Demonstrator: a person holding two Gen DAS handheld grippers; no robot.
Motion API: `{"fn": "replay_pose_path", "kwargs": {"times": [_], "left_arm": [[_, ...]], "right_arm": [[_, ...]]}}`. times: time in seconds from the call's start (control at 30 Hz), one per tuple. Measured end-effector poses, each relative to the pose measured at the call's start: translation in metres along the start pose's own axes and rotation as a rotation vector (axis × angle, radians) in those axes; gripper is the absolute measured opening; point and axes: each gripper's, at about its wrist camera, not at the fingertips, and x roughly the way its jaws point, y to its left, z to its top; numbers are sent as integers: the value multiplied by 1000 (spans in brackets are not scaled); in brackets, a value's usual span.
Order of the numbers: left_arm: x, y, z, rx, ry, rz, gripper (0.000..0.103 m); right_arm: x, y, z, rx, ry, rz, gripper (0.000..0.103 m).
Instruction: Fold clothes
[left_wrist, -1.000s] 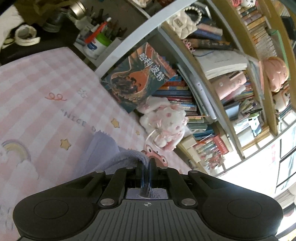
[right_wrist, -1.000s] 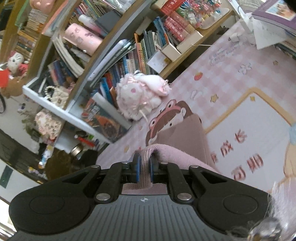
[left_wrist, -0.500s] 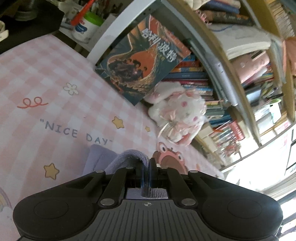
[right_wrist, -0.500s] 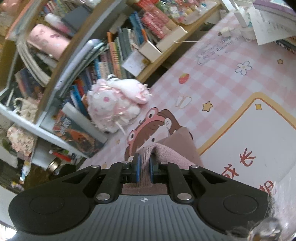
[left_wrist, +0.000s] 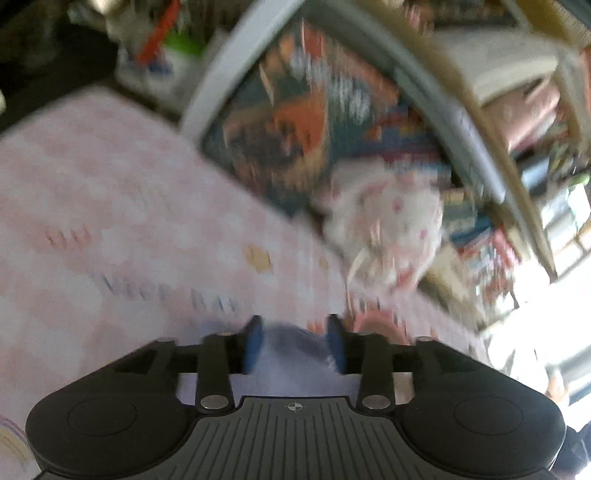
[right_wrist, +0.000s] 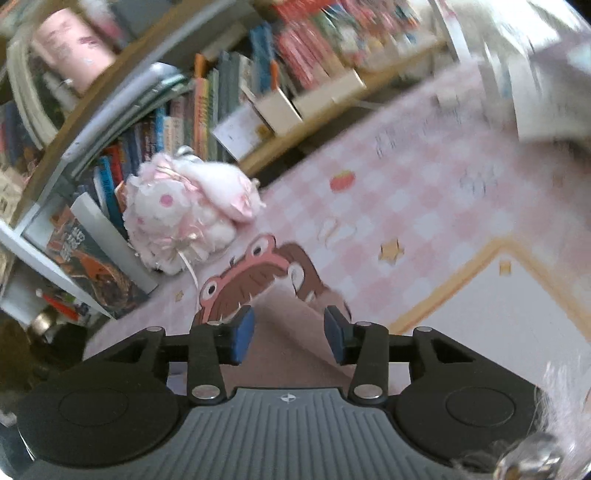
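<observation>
Each hand-held gripper is built alike: the left hand-held gripper and the right hand-held gripper have a matte black body with a ribbed grey centre panel bearing a small crosshair mark, a round recessed disc on either side, two black finger arms pinned by silver screws, and blue pads on the fingertips.
</observation>
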Motion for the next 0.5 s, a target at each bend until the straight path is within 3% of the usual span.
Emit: {"fn": "replay_pose_path", "kwargs": {"times": [0.1, 0.3, 0.5], "left_arm": [[-15, 4, 2, 68, -48, 17, 46], [-2, -3, -16, 267, 58, 71, 46], [18, -17, -27, 424, 50, 124, 46]], "right_arm": [[-7, 5, 3, -93, -22, -21, 44], [-1, 16, -10, -306, -3, -95, 50], [21, 27, -29, -483, -21, -151, 50]]}}
